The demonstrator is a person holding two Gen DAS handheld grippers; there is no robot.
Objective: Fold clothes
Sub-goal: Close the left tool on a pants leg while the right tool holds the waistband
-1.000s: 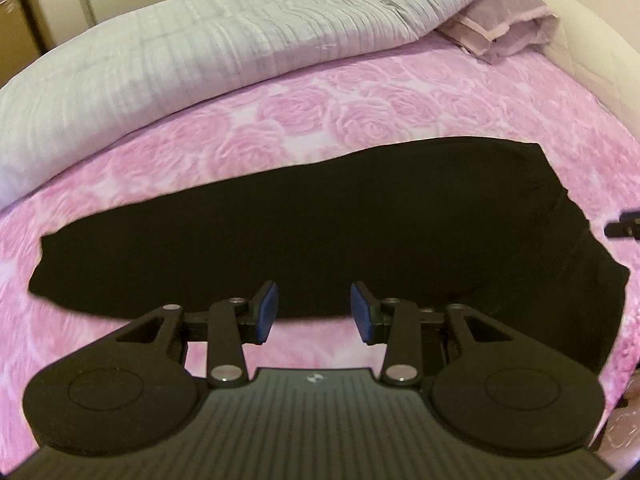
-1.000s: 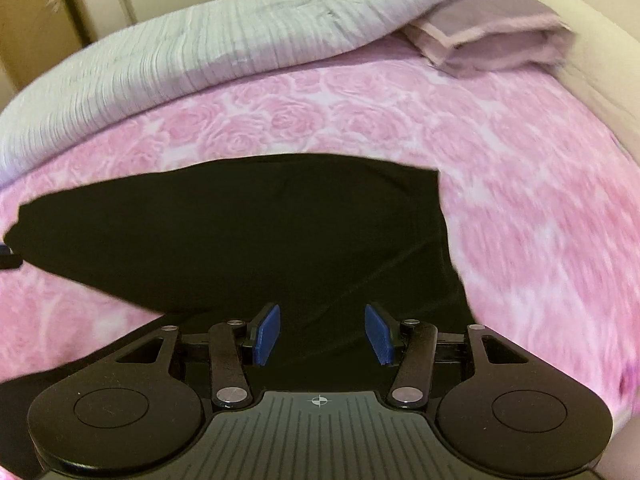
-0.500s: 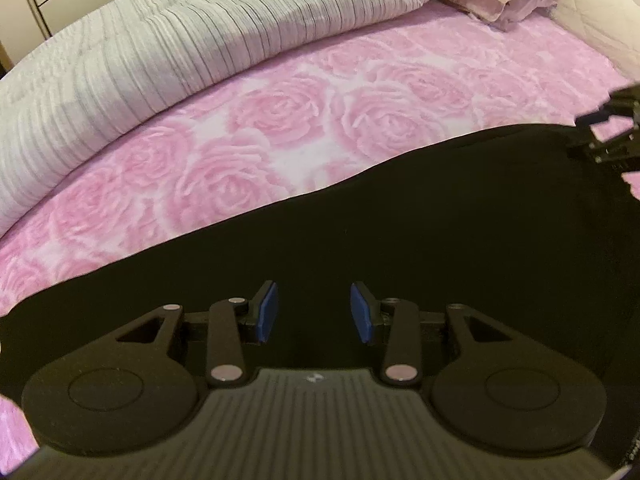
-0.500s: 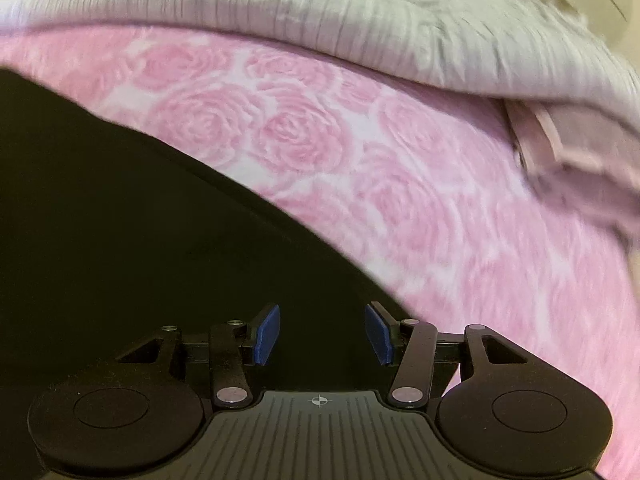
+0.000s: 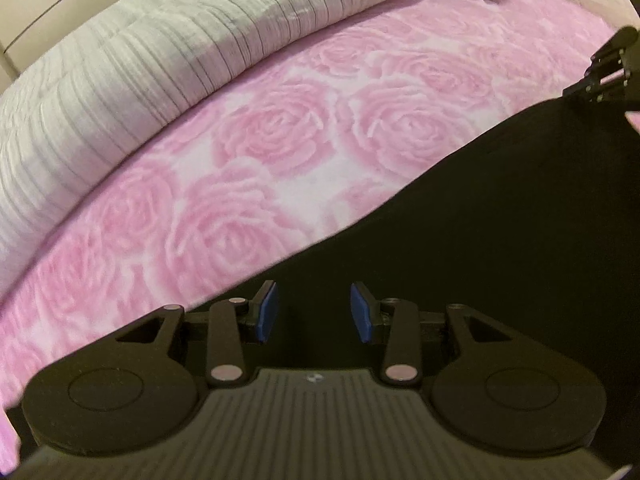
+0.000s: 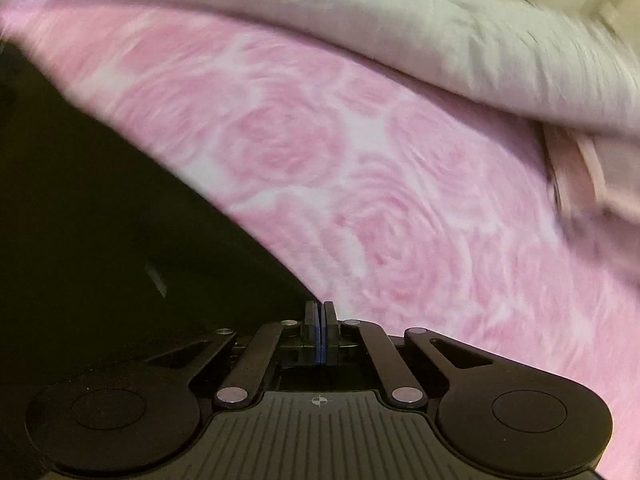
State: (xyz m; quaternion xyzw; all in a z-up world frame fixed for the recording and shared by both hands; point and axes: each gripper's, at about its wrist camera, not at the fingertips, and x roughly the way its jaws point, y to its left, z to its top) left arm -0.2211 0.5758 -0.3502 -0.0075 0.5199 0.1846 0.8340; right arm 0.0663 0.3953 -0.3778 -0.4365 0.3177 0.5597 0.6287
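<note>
A black garment [image 5: 500,216] lies flat on the pink rose-patterned bed sheet [image 5: 248,184]. My left gripper [image 5: 312,312] is open, low over the garment's far edge, with the cloth under both blue pads. In the right wrist view the garment [image 6: 100,208] fills the left side. My right gripper [image 6: 320,320] is shut at the garment's far edge; whether cloth sits between the pads cannot be told. The right gripper also shows in the left wrist view [image 5: 604,76], at the garment's far right end.
A rolled grey-white striped duvet [image 5: 152,48] runs along the far side of the bed, also in the right wrist view [image 6: 440,32]. A pinkish pillow [image 6: 580,168] lies at the right. Pale cupboard fronts stand behind the bed.
Both grippers have dropped closer to the garment's far edge. The right gripper's jaws have gone from open to shut. The left gripper stays open.
</note>
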